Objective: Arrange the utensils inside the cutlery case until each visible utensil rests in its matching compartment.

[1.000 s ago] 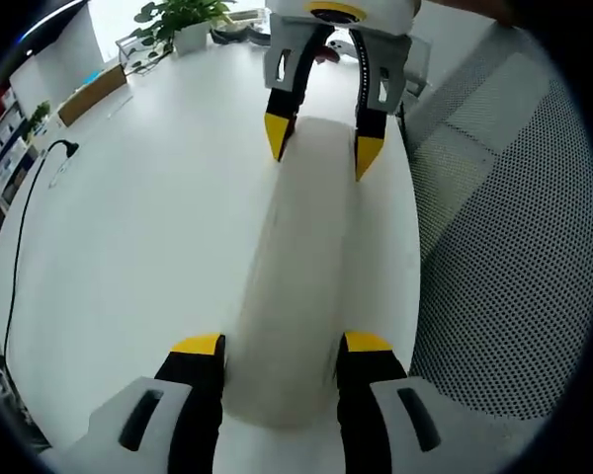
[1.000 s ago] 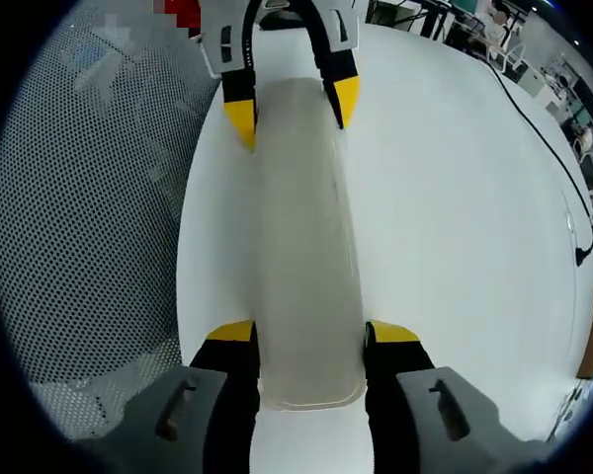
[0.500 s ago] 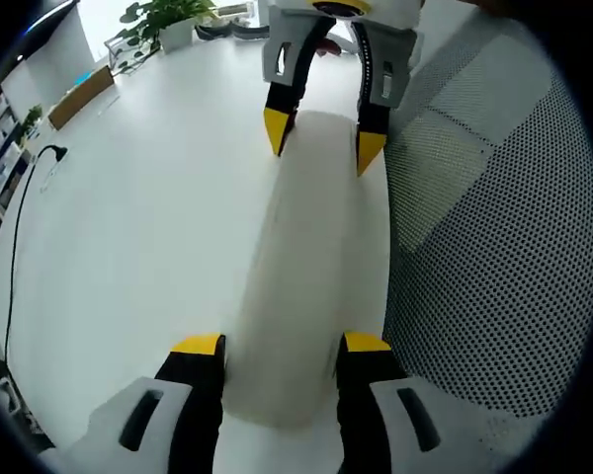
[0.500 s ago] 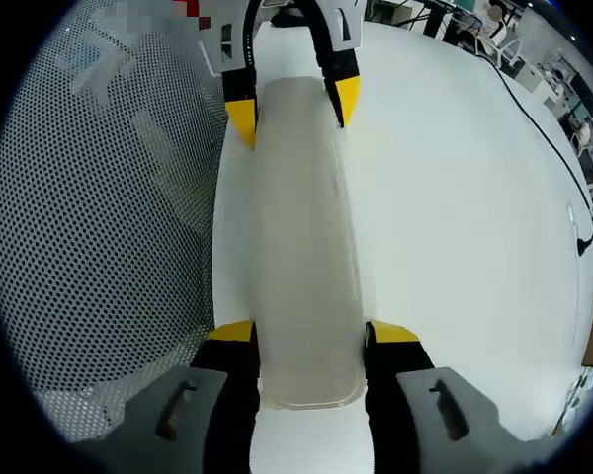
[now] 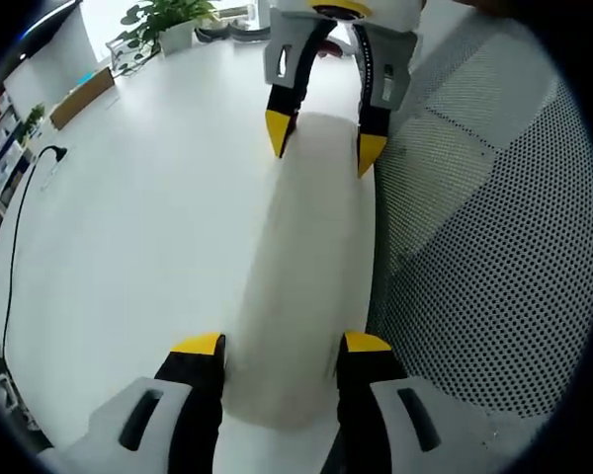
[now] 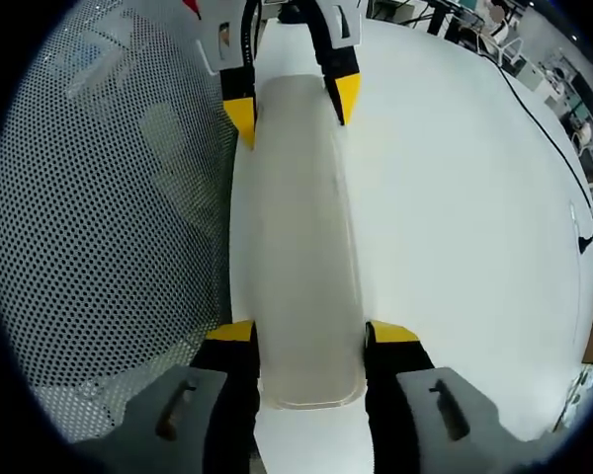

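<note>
Table edge nearer — cutlery case (image 6: 301, 247) spans lengthwise between claws, seemingly gripped.

Both tongs (image 5: 280, 346) clasp opposite ends of the cutlery case (image 5: 311, 267).

A white desk (image 5: 148, 217) spreads wide, its edge running beside a grey mesh chair back (image 5: 494, 247). A black cable (image 5: 15, 237) trails along the desk's far side. A potted plant (image 5: 173, 25) and a cardboard box (image 5: 84, 94) stand at the far end.
</note>
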Demonstrator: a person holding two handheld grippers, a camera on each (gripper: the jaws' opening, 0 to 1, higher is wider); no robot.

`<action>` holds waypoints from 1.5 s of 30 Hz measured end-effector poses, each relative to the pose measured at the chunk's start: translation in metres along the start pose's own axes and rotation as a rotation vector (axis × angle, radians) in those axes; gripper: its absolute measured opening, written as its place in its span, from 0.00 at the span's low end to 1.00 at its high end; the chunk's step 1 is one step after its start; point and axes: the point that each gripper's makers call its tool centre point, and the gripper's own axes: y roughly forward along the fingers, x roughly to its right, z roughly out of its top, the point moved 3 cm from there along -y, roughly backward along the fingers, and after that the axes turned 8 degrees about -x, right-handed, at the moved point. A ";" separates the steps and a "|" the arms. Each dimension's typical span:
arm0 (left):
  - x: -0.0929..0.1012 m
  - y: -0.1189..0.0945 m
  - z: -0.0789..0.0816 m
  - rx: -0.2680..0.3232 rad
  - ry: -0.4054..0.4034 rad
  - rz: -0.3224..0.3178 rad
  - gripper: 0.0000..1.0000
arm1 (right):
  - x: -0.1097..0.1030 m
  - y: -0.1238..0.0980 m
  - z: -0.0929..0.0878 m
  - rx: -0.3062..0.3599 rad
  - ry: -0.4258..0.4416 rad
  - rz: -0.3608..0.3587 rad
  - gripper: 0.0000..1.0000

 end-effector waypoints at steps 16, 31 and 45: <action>-0.038 -0.069 0.012 0.328 -0.344 0.057 0.83 | 0.022 -0.079 0.022 0.322 0.162 0.010 0.86; -0.072 -0.233 -0.073 1.063 -1.028 0.499 1.00 | 0.061 -0.183 -0.074 0.940 0.863 -0.324 0.99; -0.060 -0.248 -0.112 1.122 -1.206 0.662 1.00 | 0.060 -0.180 -0.116 1.066 1.241 -0.458 0.99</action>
